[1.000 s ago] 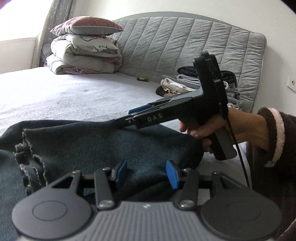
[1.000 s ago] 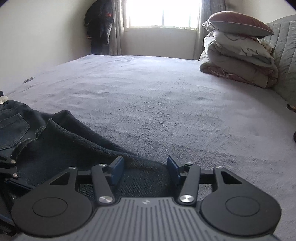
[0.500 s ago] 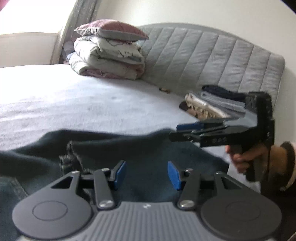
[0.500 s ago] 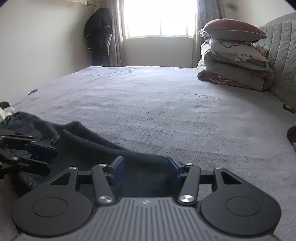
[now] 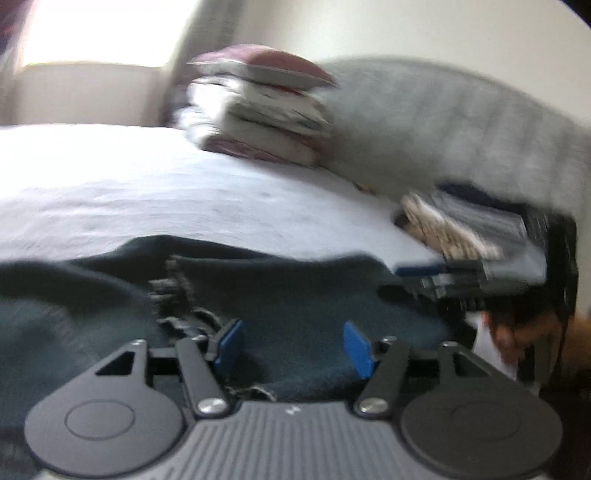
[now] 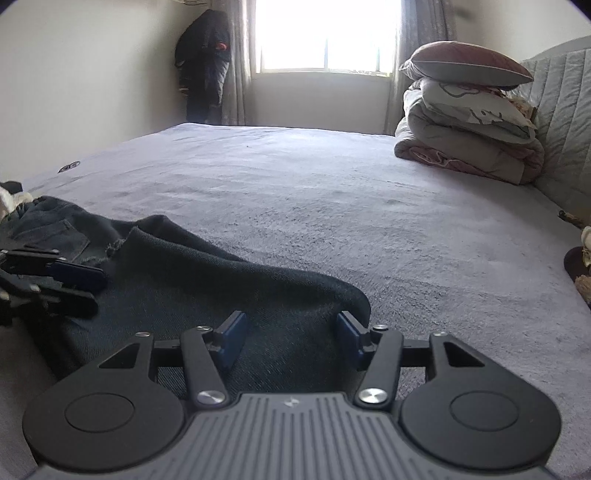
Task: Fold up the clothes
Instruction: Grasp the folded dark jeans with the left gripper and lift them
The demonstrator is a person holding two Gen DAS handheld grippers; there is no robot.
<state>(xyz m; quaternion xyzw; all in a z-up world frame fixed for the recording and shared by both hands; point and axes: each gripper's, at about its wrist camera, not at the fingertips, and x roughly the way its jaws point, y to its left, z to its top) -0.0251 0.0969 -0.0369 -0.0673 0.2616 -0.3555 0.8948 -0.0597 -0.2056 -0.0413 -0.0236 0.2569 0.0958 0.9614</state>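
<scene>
jeans [image 6: 207,295] on bed [image 6: 332,206]: one fold laid, more left | left gripper [image 5: 291,345] over jeans, jaws wide, empty | right gripper [image 6: 290,338] likewise

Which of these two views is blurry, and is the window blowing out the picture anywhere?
Left wrist view: motion-blurred throughout, pillow stack and headboard smeared. Right wrist view: sharp on the dark jeans, but the window is blown out white.
</scene>
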